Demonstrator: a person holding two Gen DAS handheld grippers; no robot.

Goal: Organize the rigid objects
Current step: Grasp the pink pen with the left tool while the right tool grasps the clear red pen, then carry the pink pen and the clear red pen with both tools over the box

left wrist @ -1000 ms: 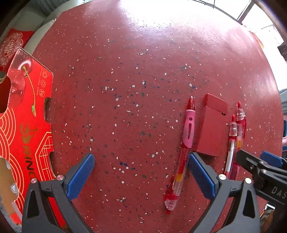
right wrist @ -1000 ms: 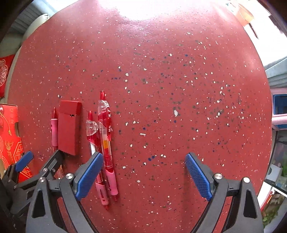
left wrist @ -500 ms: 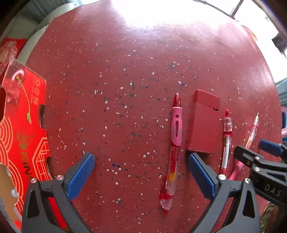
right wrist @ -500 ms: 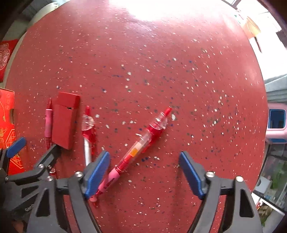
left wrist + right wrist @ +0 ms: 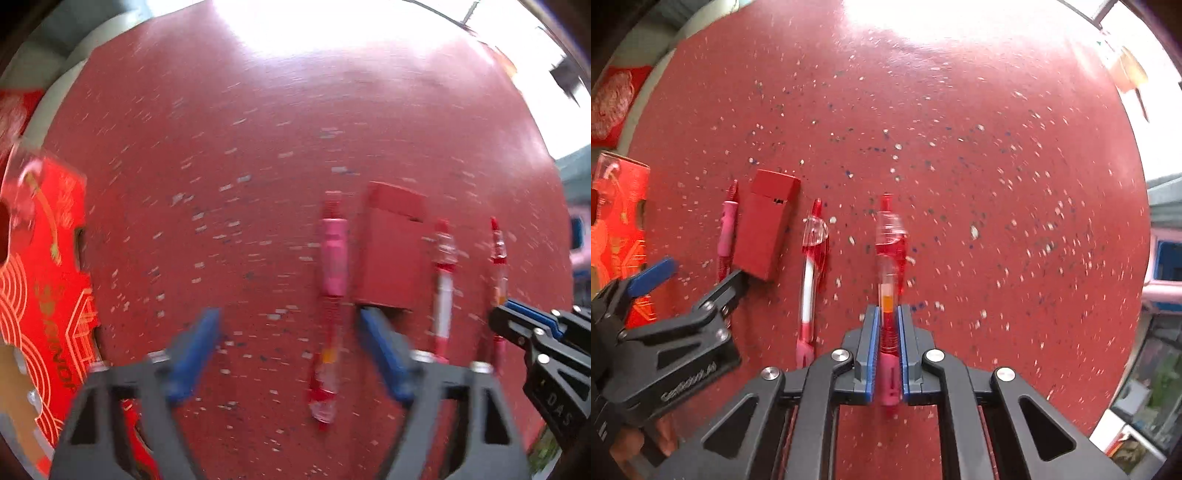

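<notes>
Because the task is to tidy rigid things, the items on the speckled red worktop (image 5: 960, 147) appear to be laid as a row of parallel pieces, and the red box (image 5: 764, 225) serves as the landmark. Far to its left, at the worktop's edge, lies a red printed card (image 5: 620, 221), apart from the row. Just left of the box lies the pink-grip pen (image 5: 726, 232), parallel to it. In the left wrist view the left claw (image 5: 291, 350) hangs over this pen's lower half; its jaws are closing, the pen lies between them, and the pads do not press on it yet, though blur makes this hard to judge. Just right of the box lies a white-barrel pen (image 5: 810, 273), also parallel.

Further right of the box, the right claw (image 5: 886, 354) is clamped together on a 3rd pen, the clear red pen (image 5: 890, 258), gripping near its pink end. That low grip probably leaves the barrel free to be lined up.

Its long axis runs away from the camera, parallel to the box, with the red pointed end far and the pink end near, like its 2 neighbours. Whether it rests on the worktop or is lifted I cannot tell.
</notes>
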